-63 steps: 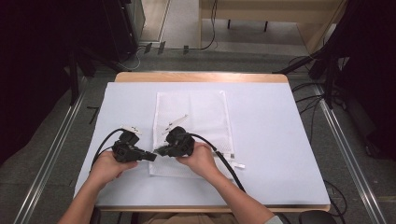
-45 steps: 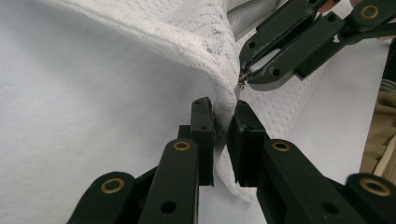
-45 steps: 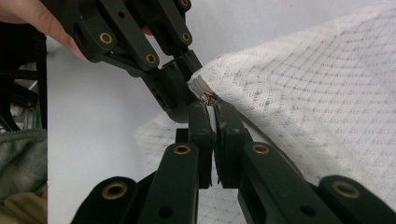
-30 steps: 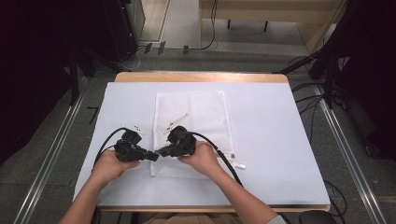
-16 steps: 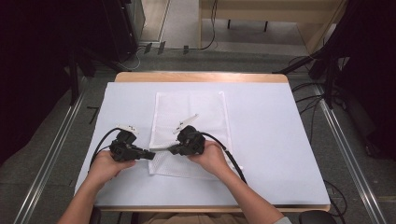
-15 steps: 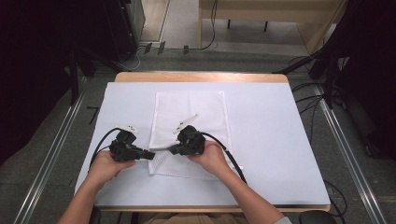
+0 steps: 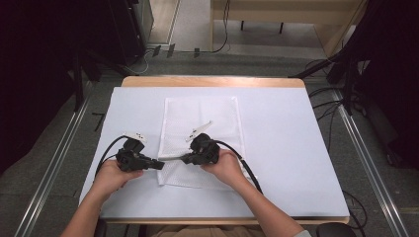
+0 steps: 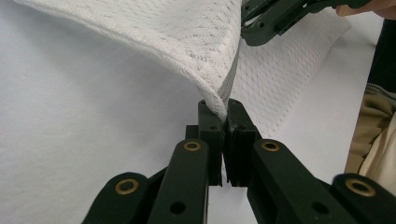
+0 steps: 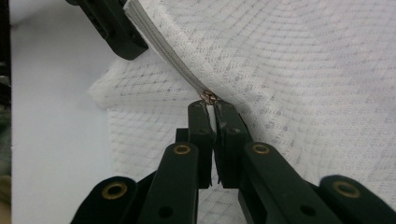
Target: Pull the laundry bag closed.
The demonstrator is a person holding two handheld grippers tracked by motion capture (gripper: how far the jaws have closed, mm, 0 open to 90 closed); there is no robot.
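A white mesh bag (image 7: 202, 116) lies flat on the table's white cover (image 7: 296, 148); its near edge is lifted. My left gripper (image 7: 159, 164) is shut on the bag's near-left corner, at the end of its zipper. In the left gripper view the jaws (image 8: 223, 109) pinch the mesh edge (image 8: 187, 37). My right gripper (image 7: 185, 159) faces the left one, a short gap away. It is shut on the small metal zipper pull (image 9: 208, 96), with the grey zipper (image 9: 163, 51) running taut to the left gripper (image 9: 121, 37).
Black cables (image 7: 244, 165) trail from both grippers across the cover. The wooden table edge (image 7: 212, 81) lies at the back. Metal rails (image 7: 54, 163) flank the table, and dark equipment (image 7: 54, 54) stands at the far left.
The two grippers have drawn apart: the left went slightly left, the right went right along the zipper. The bag's near edge is now stretched between them.
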